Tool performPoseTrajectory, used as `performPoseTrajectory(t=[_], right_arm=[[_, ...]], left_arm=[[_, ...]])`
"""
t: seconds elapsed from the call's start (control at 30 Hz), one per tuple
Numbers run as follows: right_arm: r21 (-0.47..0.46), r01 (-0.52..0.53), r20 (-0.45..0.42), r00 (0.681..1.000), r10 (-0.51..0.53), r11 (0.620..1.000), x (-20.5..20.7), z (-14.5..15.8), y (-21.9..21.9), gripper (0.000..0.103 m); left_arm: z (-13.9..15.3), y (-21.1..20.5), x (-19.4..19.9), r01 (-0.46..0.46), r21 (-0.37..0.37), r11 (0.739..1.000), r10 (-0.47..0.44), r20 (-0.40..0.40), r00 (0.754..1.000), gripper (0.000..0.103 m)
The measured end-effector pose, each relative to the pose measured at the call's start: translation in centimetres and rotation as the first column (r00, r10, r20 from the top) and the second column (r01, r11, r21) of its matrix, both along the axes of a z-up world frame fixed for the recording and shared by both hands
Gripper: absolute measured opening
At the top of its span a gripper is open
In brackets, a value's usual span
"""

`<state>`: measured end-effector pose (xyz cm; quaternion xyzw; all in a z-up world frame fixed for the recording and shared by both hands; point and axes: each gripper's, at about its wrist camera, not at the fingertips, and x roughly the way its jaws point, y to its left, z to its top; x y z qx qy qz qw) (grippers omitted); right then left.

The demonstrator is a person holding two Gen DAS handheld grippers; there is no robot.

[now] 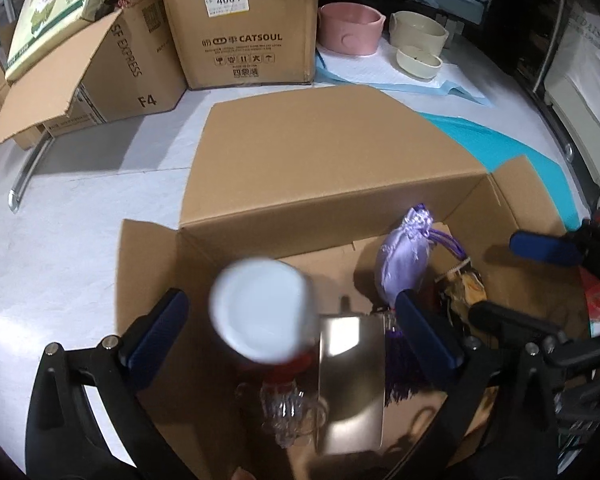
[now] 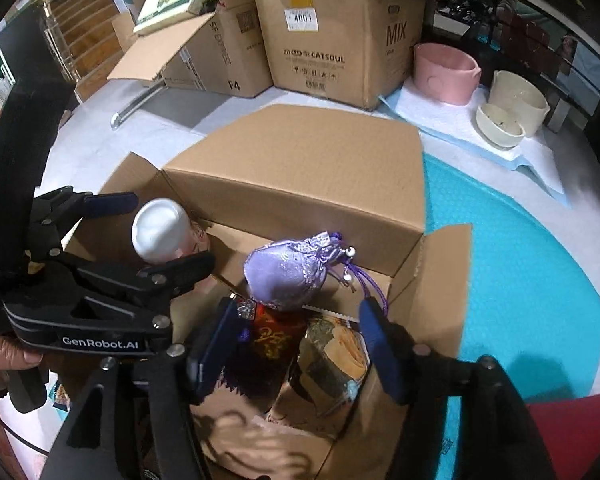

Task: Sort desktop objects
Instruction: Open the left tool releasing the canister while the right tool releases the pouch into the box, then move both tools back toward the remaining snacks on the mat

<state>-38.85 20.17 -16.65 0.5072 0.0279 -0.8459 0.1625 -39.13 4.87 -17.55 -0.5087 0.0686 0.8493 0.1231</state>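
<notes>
An open cardboard box [image 1: 332, 184] [image 2: 300, 184] sits on the white floor. Inside lie a purple satin pouch [image 1: 404, 256] [image 2: 288, 276], a shiny gold card [image 1: 352, 380], snack packets [image 2: 332, 364] and a clear plastic piece [image 1: 288, 412]. A white-capped bottle [image 1: 264, 312] [image 2: 160, 236], blurred, is between the wide-open fingers of my left gripper [image 1: 292, 332] without touching them, above the box's left part. My right gripper [image 2: 296, 344] is open and empty over the snack packets, just below the pouch. It also shows in the left wrist view [image 1: 548, 248].
Stacked cardboard boxes [image 1: 244, 28] [image 2: 332, 44] stand behind. A pink bowl [image 1: 350, 28] [image 2: 446, 74] and cream bowls [image 1: 418, 46] [image 2: 512, 108] sit on a white pad at back right. A teal mat [image 2: 520, 280] lies right of the box. A metal bar [image 1: 24, 176] lies left.
</notes>
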Motion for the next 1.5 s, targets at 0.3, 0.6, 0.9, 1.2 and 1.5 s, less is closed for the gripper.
performPoseTrajectory(t=[0.3, 0.6, 0.9, 1.2, 1.5], right_arm=[[0.005, -0.009, -0.037, 0.999, 0.009, 1.000, 2.8, 2.2, -0.3, 0.065], [-0.007, -0.018, -0.078, 0.997, 0.017, 1.000, 6.6, 4.6, -0.7, 0.065], [-0.001, -0.024, -0.114, 0.993, 0.024, 1.000, 10.5, 6.6, -0.6, 0.065], [-0.011, -0.044, -0.110, 0.993, 0.043, 0.999, 14.7, 7.4, -0.3, 0.065], [-0.018, -0.054, -0.084, 0.995, 0.052, 0.998, 19.1, 6.6, -0.5, 0.065]], left_arm=[[3.4, -1.0, 3.7, 0.023, -0.041, 0.999, -0.026, -0.068, 0.997, 0.103], [7.0, -2.1, 7.8, 0.010, -0.043, 0.999, -0.016, -0.127, 0.992, 0.103], [9.5, -2.0, 11.9, 0.009, -0.047, 0.999, -0.016, -0.156, 0.988, 0.103], [11.0, -2.7, 16.1, -0.010, -0.040, 0.999, 0.002, -0.194, 0.981, 0.103], [9.0, -3.3, 20.7, -0.014, -0.021, 1.000, 0.011, -0.129, 0.992, 0.103]])
